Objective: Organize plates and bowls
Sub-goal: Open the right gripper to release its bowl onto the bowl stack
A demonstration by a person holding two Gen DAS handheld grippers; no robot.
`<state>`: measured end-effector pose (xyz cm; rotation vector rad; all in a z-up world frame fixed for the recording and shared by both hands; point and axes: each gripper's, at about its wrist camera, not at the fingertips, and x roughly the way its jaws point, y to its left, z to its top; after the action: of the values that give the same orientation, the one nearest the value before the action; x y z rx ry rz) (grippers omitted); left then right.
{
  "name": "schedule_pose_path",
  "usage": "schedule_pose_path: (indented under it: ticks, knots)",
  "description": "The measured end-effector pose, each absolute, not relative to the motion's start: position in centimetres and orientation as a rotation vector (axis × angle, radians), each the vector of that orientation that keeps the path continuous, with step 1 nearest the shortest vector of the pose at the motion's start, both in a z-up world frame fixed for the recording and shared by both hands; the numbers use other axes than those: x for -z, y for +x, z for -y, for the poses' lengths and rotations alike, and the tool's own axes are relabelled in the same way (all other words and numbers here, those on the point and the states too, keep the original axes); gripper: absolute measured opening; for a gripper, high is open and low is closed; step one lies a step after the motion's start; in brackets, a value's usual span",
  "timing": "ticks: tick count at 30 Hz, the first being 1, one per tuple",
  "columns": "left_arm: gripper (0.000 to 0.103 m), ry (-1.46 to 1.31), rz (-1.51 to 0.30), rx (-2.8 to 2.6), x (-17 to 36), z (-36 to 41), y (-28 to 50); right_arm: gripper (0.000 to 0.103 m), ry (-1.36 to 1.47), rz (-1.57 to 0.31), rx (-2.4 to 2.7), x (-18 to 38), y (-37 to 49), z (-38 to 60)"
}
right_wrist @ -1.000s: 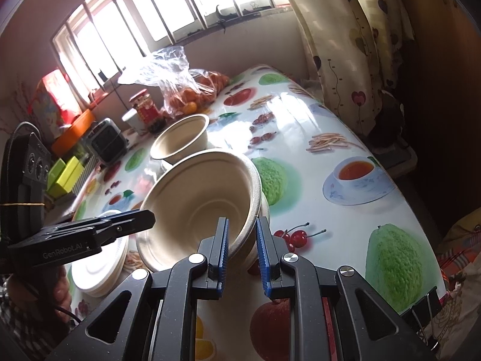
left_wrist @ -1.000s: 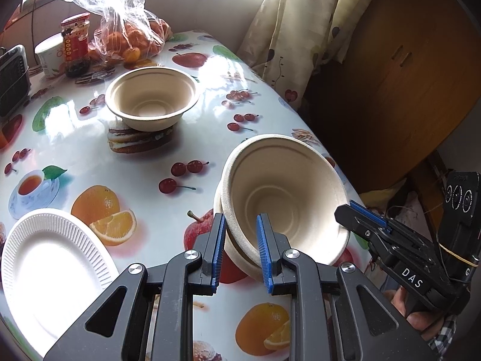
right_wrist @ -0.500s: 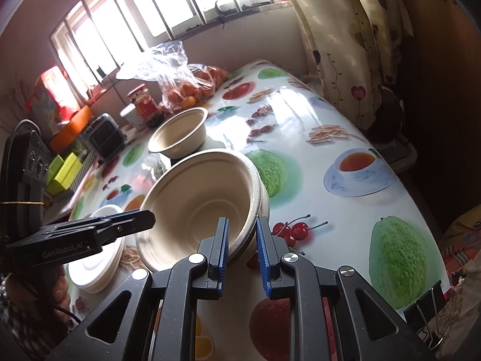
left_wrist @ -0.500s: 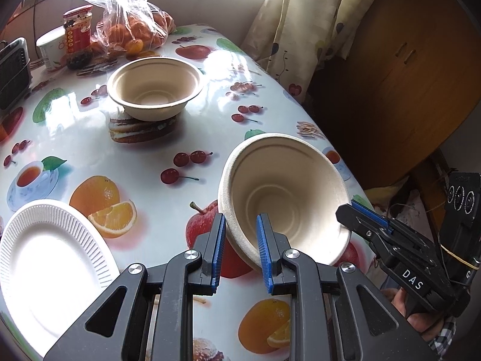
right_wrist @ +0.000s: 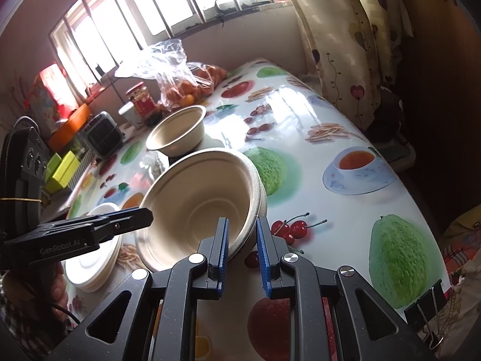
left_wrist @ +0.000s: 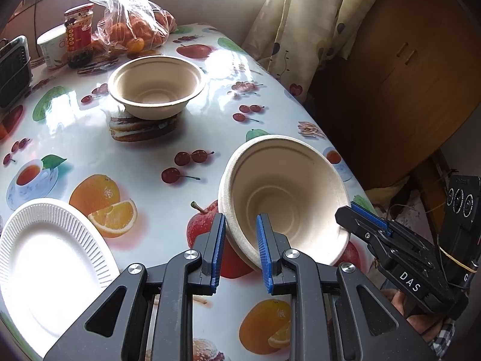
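Between both grippers: held bowl (left_wrist: 282, 198), beige pulp, tilted with its mouth toward the cameras and lifted clear of the table (left_wrist: 210, 126); its rim looks doubled in the right wrist view, so it may be two bowls nested, though I cannot tell for sure
Left gripper (left_wrist: 240, 246): blue pads pressed onto the bowl's near-left rim, one pad inside the wall and one outside
Right gripper (right_wrist: 242, 246): pinching the opposite rim the same way, jaws nearly together on the thin wall
Second bowl (left_wrist: 156, 85): upright on the table, well ahead of the left gripper and to its left
White plate (left_wrist: 45, 258): low and left of the left gripper, at the table edge; seen from the right wrist it is the top of a small stack
Beyond the second bowl: red-lidded jar (left_wrist: 78, 34); bag of oranges (left_wrist: 135, 30)
Step in hand: judged as carrying the bowl, gripped from both sides, toward the second bowl for stacking
Next move calls for: levelling the bowl; centring it over the second bowl; lowering it before either pinch lets go
Hand pose: both grippers slope down toward the table, facing each other across the bowl
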<state>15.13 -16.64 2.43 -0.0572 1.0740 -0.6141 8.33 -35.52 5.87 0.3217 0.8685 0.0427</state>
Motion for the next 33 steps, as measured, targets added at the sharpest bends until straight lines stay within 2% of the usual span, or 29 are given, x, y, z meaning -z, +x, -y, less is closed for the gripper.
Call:
schedule_pose_path:
  ticks: [16, 18, 20, 21, 30, 33]
  knots:
    - [0.022, -0.058, -1.075, 0.614, -2.42, 16.59, 15.15, 0.018, 0.320, -0.871, -0.037, -5.72, 8.36, 35.75]
    - [0.022, -0.059, -1.075, 0.615, -2.40, 16.58, 15.15, 0.020, 0.321, -0.869, -0.037, -5.69, 8.28, 35.82]
    - [0.022, -0.060, -1.074, 0.616, -2.40, 16.57, 15.18, 0.029, 0.321, -0.863, -0.036, -5.73, 8.17, 35.85]
    - [0.022, -0.059, -1.074, 0.615, -2.39, 16.58, 15.22, 0.030, 0.320, -0.860, -0.035, -5.77, 8.13, 35.88]
    - [0.025, -0.064, -1.072, 0.617, -2.38, 16.49, 15.45, 0.031, 0.317, -0.858, -0.018, -6.08, 8.22, 36.14]
    - [0.029, -0.065, -1.070, 0.618, -2.46, 16.48, 15.55, 0.032, 0.312, -0.854, -0.016, -6.36, 8.33, 36.10]
